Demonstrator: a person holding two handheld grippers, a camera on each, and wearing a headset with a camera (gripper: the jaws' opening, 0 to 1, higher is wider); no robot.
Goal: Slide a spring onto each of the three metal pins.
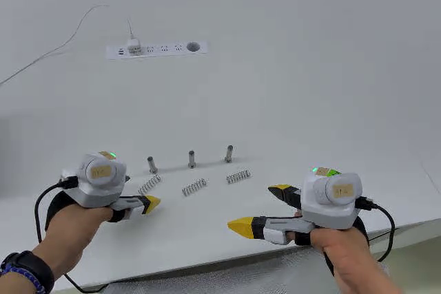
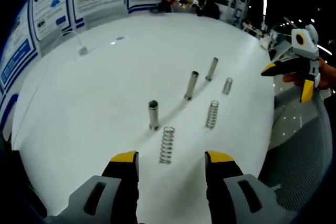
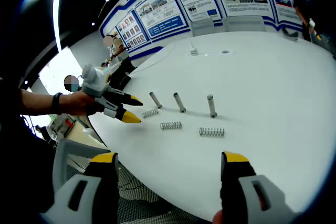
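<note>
L gripper (image 1: 150, 203), grey body w/ yellow-tipped jaws, is held low over the white workbench top (image 1: 296, 101). Its jaws stand wide apart w/ nothing clamped. R gripper (image 1: 260, 208), same build, hangs by the near table edge, well apart from the parts, jaws also spread & empty.

Three short upright metal pins stand in a row mid-table: left pin (image 1: 152, 164), middle pin (image 1: 191, 159), right pin (image 1: 229, 153). No pin carries a spring yet. Three small silver coil springs lie flat on the top, one just on the person's side of each pin: left spring (image 1: 149, 184), middle spring (image 1: 194, 186), right spring (image 1: 238, 177).

In the left gripper view the left spring lies just ahead of the jaw tips, roughly lined up w/ the gap btwn them, not gripped. The other two springs sit further off to the R.

Far back on the table lies a white power strip (image 1: 157, 49) w/ a white plug (image 1: 134, 46) in it.
</note>
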